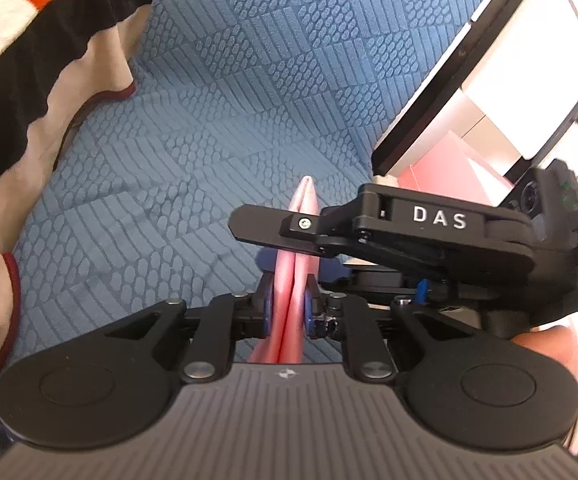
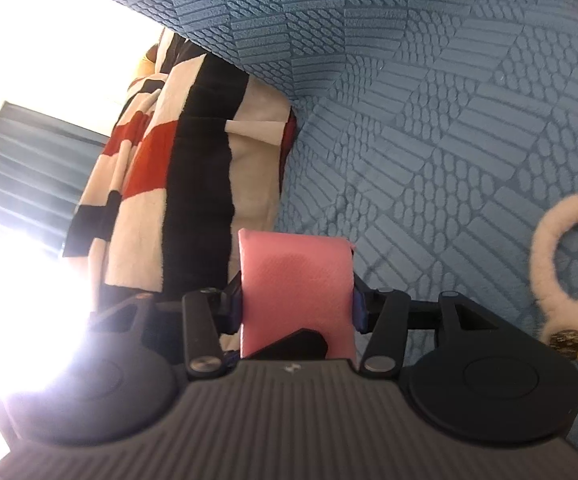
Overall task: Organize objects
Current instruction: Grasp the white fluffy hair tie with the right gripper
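Observation:
A pink folded fabric piece (image 1: 304,200) is held over the blue bedspread by both grippers. In the left wrist view it shows edge-on as two thin layers, and my left gripper (image 1: 290,282) is shut on its flat sides. My right gripper (image 1: 265,236) comes in from the right, and its upper finger (image 1: 257,226) crosses the piece. The right wrist view faces the flat side of the pink piece (image 2: 295,276). There my right gripper (image 2: 297,304) is shut on it, with its blue pads (image 2: 357,306) pressed against the left and right edges. A black finger (image 2: 299,344) of the left gripper shows below it.
The textured blue bedspread (image 1: 217,112) fills both views. A cream, black and red striped blanket (image 2: 193,184) lies bunched at one side. A white fluffy ring (image 2: 545,264) with a gold charm rests on the bed. White furniture (image 1: 501,80) and a pink box (image 1: 449,164) stand beyond the bed's edge.

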